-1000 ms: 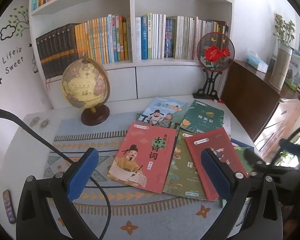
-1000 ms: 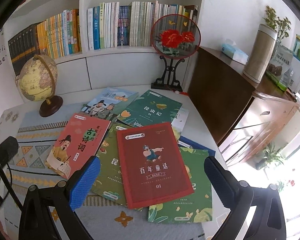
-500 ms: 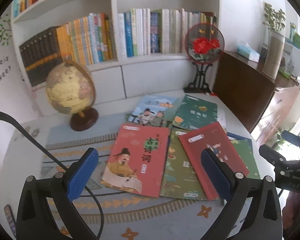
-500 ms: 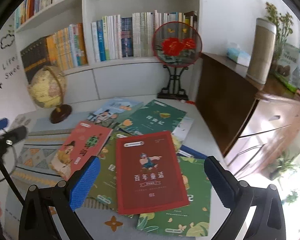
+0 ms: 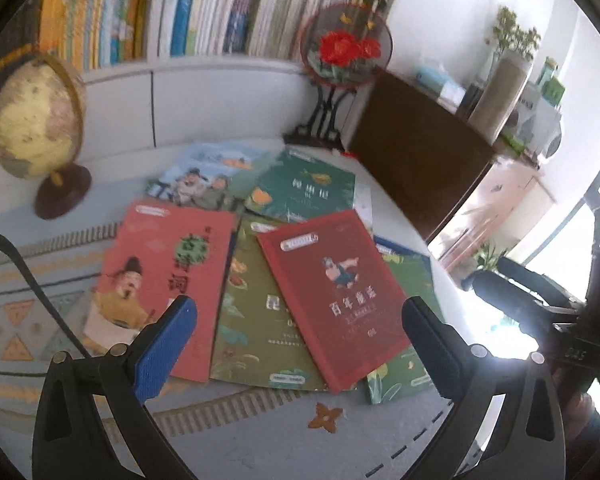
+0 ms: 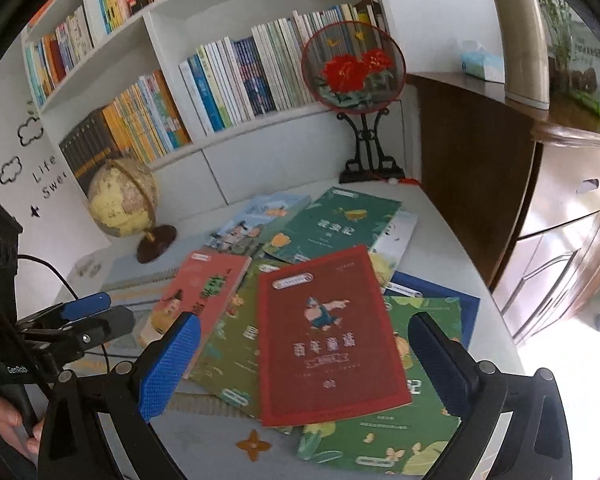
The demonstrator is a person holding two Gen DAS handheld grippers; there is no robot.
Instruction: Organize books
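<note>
Left wrist view: left gripper has its blue-padded jaws spread wide, holding nothing, hovering above the books scattered on the surface. Dark red book lies on top of the pile, tilted, overlapping an olive-green book. Salmon-red book lies to the left, its lower part behind the left finger. Dark green book and a pale blue illustrated book lie further back. Another green book pokes out under the dark red one at right. Globe stands at far left on a patterned mat. Round fan ornament on a black stand sits at the back, below the bookshelf. Frame is motion-blurred. Part of the other tool shows at right edge.

Right wrist view: right gripper jaws also wide apart, empty, framing the dark red book from above; no contact visible. Green book lies beneath it at lower right, with a blue book under that. Salmon-red book to the left, dark green book behind. Left gripper visible at left edge, held by a hand. Globe and bookshelf behind; brown cabinet to the right
</note>
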